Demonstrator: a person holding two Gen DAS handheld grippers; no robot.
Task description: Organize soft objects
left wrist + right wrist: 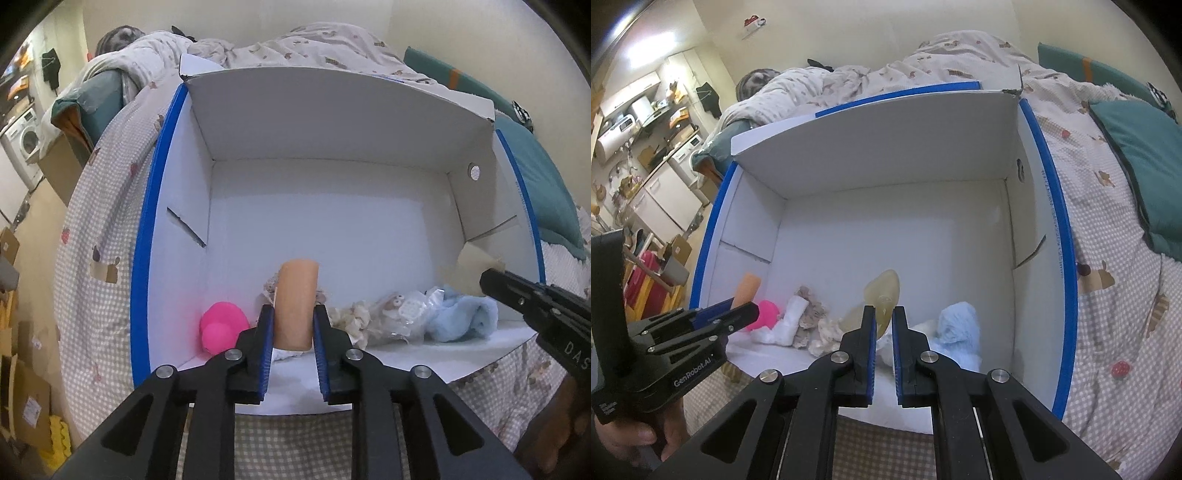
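We find a white cardboard box [332, 206] with blue edging lying open on a bed [92, 258] covered in a checked sheet. The left gripper [294, 321] has its fingers clamped on an upright peach foam cylinder [297, 302] near the box's front edge. The right gripper [884, 325] has its fingers closed on a pale yellowish translucent soft piece [882, 295], held above the box floor. Along the front of the box floor we note a pink ball [221, 325], a crumpled cream cloth [352, 317], a clear wrapped packet [402, 314] and a light blue plush [461, 317]. Teal pillows [1137, 155] lie on the bed to the right.
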